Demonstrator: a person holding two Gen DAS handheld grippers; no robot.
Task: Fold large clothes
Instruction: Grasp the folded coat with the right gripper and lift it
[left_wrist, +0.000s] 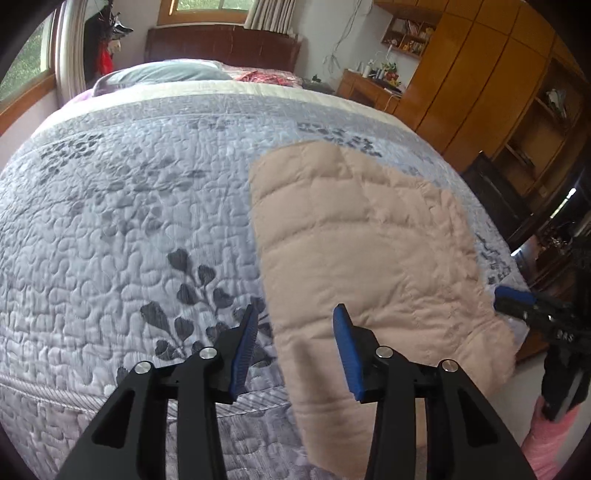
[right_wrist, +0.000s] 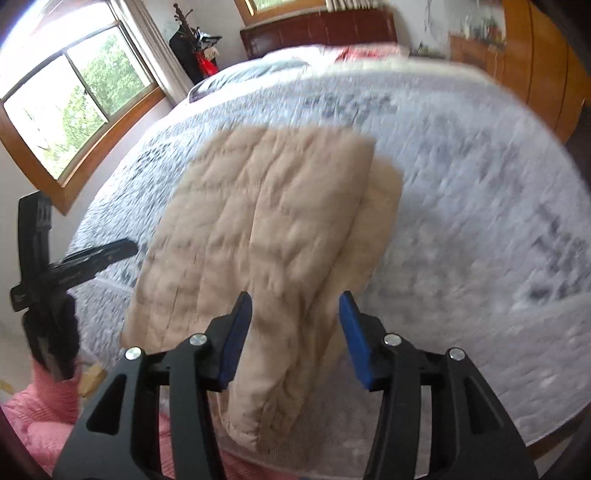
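A beige quilted garment (left_wrist: 369, 236) lies folded on the bed, its near end hanging over the bed's front edge; it also shows in the right wrist view (right_wrist: 258, 221). My left gripper (left_wrist: 295, 332) is open and empty, above the garment's left edge. My right gripper (right_wrist: 295, 321) is open and empty, above the garment's near end. The right gripper shows at the garment's right edge in the left wrist view (left_wrist: 517, 299). The left gripper shows to the garment's left in the right wrist view (right_wrist: 92, 258).
The bed has a grey-blue quilted cover (left_wrist: 129, 221) with leaf prints, pillows (left_wrist: 166, 74) and a dark headboard (left_wrist: 221, 44) at the far end. Wooden wardrobes (left_wrist: 480, 74) stand to the right, windows (right_wrist: 74, 99) to the left. A pink sleeve (right_wrist: 37, 413) is near.
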